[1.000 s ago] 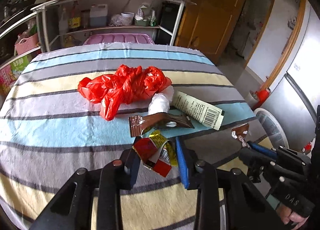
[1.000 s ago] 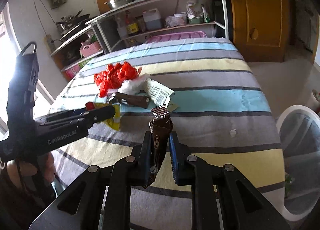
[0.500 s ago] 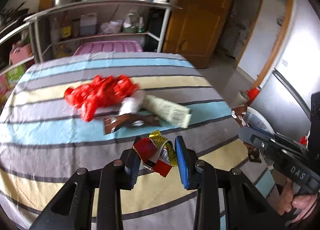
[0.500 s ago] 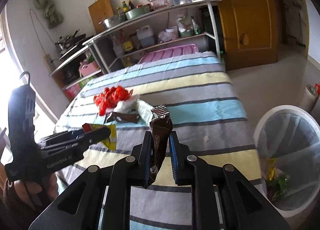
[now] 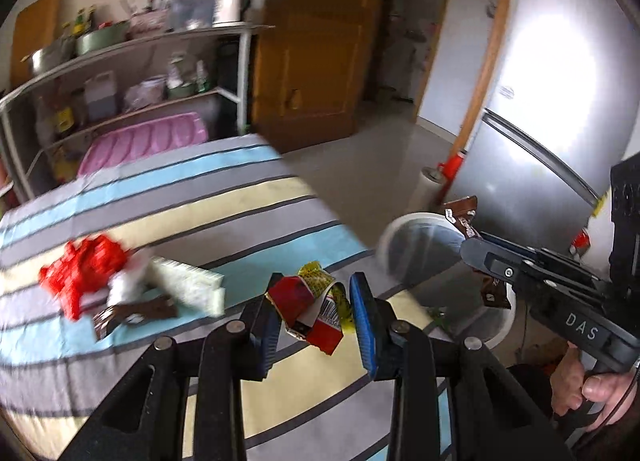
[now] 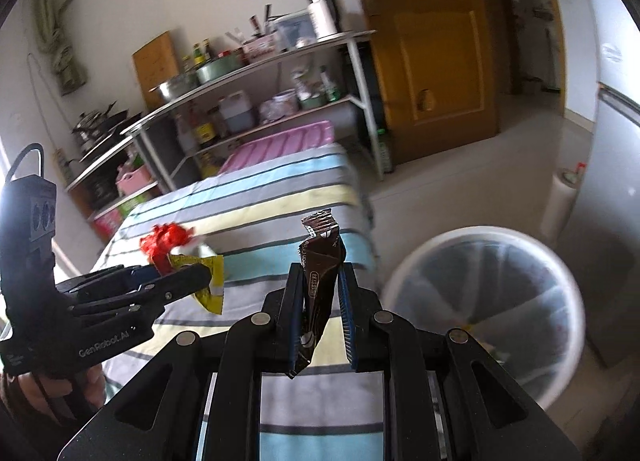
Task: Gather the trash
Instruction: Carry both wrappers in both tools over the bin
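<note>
L gripper (image 5: 316,311) clamped on crumpled red-yellow wrapper (image 5: 310,307) above striped table edge (image 5: 224,197). R gripper (image 6: 320,309) pinches upright brown wrapper (image 6: 320,261) — white trash bin (image 6: 484,313) just beside table, lower right.

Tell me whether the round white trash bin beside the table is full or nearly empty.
Nearly empty: the white trash bin shows its bare clear liner fanned across the inside, with only a few scraps at the bottom.

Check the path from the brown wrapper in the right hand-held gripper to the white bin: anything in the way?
Nothing visible. The right hand-held gripper holds the brown wrapper upright, and the white bin sits open on the floor just past the table edge, with only bare floor between.
</note>
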`<move>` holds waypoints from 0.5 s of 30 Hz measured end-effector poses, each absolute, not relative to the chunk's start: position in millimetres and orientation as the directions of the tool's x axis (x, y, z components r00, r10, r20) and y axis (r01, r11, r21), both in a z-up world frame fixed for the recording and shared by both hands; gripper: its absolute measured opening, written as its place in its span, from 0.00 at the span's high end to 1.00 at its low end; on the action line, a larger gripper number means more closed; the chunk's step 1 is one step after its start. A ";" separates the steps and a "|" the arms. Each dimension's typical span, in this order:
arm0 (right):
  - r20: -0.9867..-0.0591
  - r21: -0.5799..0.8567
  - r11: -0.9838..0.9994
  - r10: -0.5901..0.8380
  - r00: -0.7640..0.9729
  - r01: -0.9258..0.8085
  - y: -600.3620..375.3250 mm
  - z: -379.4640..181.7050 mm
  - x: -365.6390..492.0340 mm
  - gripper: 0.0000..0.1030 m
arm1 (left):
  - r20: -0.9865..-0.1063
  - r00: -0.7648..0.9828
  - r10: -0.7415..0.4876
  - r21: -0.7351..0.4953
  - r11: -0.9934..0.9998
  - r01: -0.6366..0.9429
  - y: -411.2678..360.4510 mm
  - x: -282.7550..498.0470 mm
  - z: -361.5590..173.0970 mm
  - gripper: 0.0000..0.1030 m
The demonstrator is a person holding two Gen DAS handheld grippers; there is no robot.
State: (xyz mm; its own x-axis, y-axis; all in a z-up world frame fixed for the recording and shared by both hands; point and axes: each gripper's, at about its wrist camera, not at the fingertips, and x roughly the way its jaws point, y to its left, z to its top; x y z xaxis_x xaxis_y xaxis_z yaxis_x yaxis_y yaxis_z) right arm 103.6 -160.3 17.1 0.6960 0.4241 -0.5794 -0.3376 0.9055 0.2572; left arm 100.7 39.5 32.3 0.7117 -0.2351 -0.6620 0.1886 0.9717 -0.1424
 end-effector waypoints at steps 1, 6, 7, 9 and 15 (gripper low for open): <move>-0.579 0.254 0.910 0.414 0.702 -0.327 -165.9 17.9 104.4 0.83 | -0.661 0.707 -0.250 -0.143 0.968 0.208 31.3 104.2 33.3 0.67; -0.596 0.228 0.942 0.336 0.730 -0.247 -201.8 17.7 112.5 0.83 | -0.662 0.694 -0.282 -0.111 0.953 0.281 -9.8 116.7 33.2 0.67; -0.604 0.223 0.948 0.317 0.731 -0.227 -209.2 15.6 114.9 0.83 | -0.668 0.683 -0.294 -0.114 0.948 0.297 -18.1 120.8 31.4 0.67; -0.618 0.214 0.957 0.287 0.732 -0.194 -223.0 11.2 120.3 0.83 | -0.683 0.656 -0.322 -0.133 0.937 0.322 -34.2 131.8 25.7 0.66; -0.683 0.193 0.974 0.222 0.696 -0.122 -252.6 -14.7 132.8 0.83 | -0.712 0.600 -0.365 -0.137 0.910 0.391 -78.0 149.9 10.3 0.66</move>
State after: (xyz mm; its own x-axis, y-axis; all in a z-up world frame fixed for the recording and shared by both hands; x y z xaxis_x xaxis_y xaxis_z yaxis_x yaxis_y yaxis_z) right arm 132.8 -252.6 -14.7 0.6958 0.2222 -0.6829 -0.1220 0.9737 0.1925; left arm 149.9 -78.0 10.3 0.6004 -0.3651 -0.7115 0.3914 0.9100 -0.1366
